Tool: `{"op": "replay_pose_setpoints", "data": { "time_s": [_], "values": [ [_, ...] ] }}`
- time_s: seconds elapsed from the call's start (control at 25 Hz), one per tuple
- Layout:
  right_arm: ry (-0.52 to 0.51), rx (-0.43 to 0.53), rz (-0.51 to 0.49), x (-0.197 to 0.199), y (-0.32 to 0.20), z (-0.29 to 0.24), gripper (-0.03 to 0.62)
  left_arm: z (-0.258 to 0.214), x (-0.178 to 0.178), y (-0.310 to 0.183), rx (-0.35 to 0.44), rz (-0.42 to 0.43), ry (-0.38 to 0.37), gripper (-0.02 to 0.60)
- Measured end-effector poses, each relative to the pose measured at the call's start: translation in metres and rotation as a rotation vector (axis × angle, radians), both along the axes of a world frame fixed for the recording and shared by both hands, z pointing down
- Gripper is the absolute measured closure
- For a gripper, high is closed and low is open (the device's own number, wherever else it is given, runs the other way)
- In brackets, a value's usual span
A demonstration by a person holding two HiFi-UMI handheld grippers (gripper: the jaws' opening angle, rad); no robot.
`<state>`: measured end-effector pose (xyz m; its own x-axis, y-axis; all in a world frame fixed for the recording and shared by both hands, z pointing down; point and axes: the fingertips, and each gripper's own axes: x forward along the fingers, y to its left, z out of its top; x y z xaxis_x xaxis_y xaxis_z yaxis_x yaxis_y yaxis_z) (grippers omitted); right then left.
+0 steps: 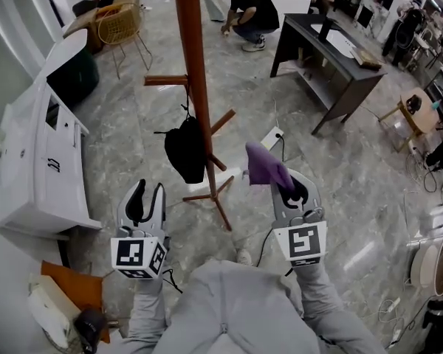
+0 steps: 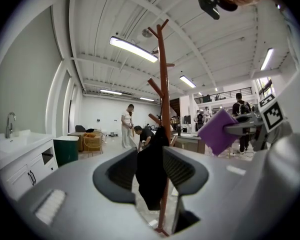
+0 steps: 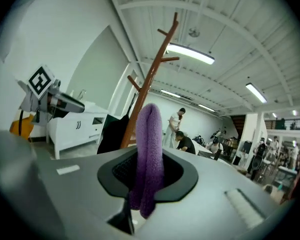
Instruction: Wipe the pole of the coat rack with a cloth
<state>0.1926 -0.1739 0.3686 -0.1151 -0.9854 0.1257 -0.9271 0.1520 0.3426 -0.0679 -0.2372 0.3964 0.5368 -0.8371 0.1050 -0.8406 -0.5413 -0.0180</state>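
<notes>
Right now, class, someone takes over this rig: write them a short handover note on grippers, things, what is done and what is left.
Left gripper: open, empty.
Right gripper: shut on the purple cloth.
Coat rack pole stands ahead between the grippers, a black bag hanging on it.
Done: cloth is gripped.
Left: cloth is apart from the pole; bring it over and wipe the pole.

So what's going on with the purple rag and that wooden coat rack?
A person stands facing the coat rack with a gripper in each hand. The right gripper is shut on a purple cloth, held up beside the pole but not touching it. The left gripper is open and empty. A black bag hangs on the rack. The wiping has not begun.
</notes>
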Motion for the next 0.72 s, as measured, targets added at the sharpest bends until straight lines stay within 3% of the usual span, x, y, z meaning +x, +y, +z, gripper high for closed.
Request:
{"op": "replay_pose_setpoints", "data": {
  "time_s": [0.12, 0.36, 0.72],
  "values": [
    [-0.087, 0.049, 0.026, 0.01, -0.001, -0.01, 0.537, -0.003, 0.001, -0.001, 0.003, 0.0, 0.002, 0.414],
    [-0.16, 0.133, 0.06, 0.02, -0.004, -0.024, 0.537, -0.008, 0.002, -0.004, 0.014, -0.003, 0.002, 0.415],
    [-0.229, 0.149, 0.076, 0.027, -0.009, -0.019, 0.537, -0.014, -0.001, -0.009, 0.031, -0.012, -0.005, 0.414]
  ]
}}
